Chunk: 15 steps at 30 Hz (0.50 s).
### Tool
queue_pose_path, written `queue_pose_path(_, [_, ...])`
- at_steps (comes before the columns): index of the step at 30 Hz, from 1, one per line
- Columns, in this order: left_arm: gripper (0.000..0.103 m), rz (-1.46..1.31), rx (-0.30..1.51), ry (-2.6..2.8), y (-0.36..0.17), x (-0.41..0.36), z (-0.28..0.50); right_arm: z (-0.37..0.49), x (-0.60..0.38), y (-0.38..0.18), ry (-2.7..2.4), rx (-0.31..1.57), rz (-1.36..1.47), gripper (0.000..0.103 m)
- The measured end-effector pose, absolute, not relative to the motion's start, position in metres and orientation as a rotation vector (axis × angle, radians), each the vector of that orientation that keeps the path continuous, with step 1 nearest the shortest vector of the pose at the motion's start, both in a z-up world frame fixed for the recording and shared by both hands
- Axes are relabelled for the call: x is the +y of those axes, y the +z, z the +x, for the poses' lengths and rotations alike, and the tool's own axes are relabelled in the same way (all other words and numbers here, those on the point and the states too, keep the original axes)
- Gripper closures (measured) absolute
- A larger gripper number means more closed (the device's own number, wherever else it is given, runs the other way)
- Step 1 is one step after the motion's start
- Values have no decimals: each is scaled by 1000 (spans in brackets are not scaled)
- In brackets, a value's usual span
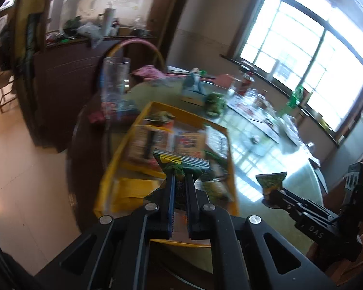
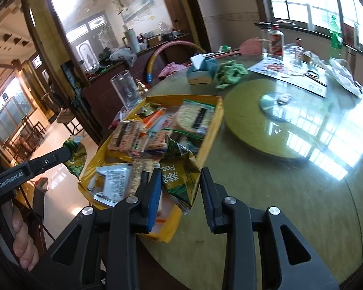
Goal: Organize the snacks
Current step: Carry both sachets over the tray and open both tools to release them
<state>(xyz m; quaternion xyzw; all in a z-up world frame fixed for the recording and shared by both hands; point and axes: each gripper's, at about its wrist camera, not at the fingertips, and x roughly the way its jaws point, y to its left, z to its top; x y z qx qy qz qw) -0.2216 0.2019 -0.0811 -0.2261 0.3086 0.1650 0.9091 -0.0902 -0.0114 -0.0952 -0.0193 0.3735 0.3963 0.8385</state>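
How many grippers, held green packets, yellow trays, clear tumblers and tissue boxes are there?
Grippers: 2 (left gripper, right gripper)
Held green packets: 2 (left packet, right packet)
Yellow tray: 1
Tumbler: 1
Tissue box: 1
Total: 7

Both wrist cams angled down, close over shared yellow tray (image 1: 123, 145) (image 2: 219, 111), round table (image 1: 266, 169) (image 2: 278, 181).

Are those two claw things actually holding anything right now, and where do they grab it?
Yes. The left gripper pinches a green snack packet near its crimped end. The right gripper clamps a green pea snack bag across its middle.
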Motion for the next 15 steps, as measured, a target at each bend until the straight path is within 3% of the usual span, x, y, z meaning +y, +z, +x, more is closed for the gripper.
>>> queue_pose_path(15, [98,-516,714,344,-118,246,-215,-74,58,-114,842,841,-123,69])
